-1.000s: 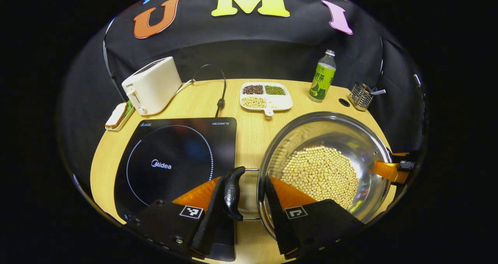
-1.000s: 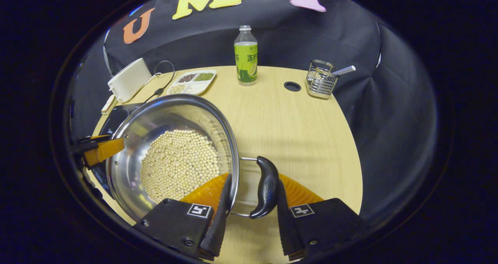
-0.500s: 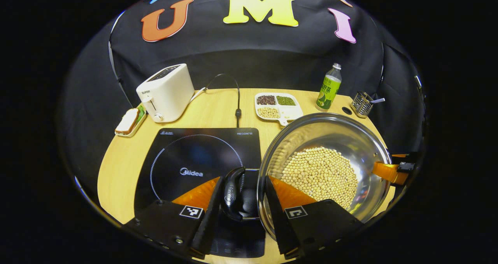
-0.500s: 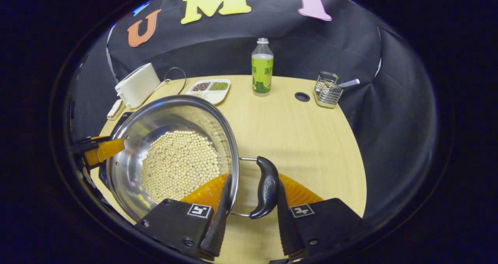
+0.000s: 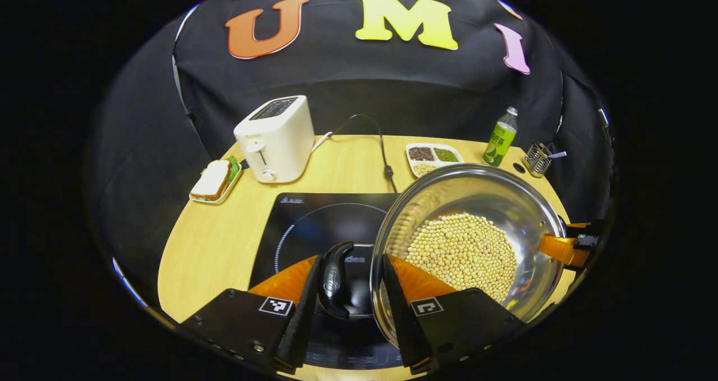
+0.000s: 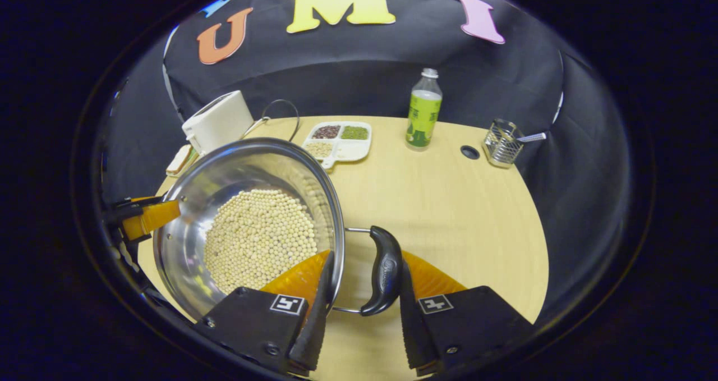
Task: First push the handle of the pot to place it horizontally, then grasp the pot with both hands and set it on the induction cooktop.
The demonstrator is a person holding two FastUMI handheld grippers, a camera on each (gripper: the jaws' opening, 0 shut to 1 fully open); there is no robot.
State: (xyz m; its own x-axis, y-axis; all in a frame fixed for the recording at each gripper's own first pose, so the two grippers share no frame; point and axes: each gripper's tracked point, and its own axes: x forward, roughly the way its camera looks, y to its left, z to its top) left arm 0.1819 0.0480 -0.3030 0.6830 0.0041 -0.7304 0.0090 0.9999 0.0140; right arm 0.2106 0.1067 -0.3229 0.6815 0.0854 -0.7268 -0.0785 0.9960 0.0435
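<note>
The fingers (image 5: 305, 308) of the left gripper (image 5: 346, 308) are clamped across one side of the pot (image 5: 468, 246): one finger presses the outside of the black left handle (image 5: 335, 280), the other lies inside the steel wall against the rim, so handle and rim are squeezed between them. In the right gripper view the right gripper (image 6: 362, 308) grips the opposite side the same way, one finger inside the pot (image 6: 249, 224) at the rim and the other against the outer face of the black right handle (image 6: 383, 270). Each handle lies level, sticking out sideways on its wire loop. The pot is filled with a layer of pale soybeans (image 5: 461, 253) covering its bottom. It appears to be held above the worktop (image 5: 213, 241), though the fisheye makes the gap hard to judge. In the left gripper view the left handle and the near edge of the pot sit over the black induction cooktop (image 5: 314, 229), whose ring marking runs under the handle, while much of the bowl reaches past the cooktop's right edge. Farther back on the worktop stand a white toaster (image 5: 276, 138) with a sandwich on a small tray (image 5: 215, 180) beside it, a divided dish of grains (image 5: 433, 157), a green bottle (image 5: 500, 137) and a wire holder (image 5: 537, 159).
</note>
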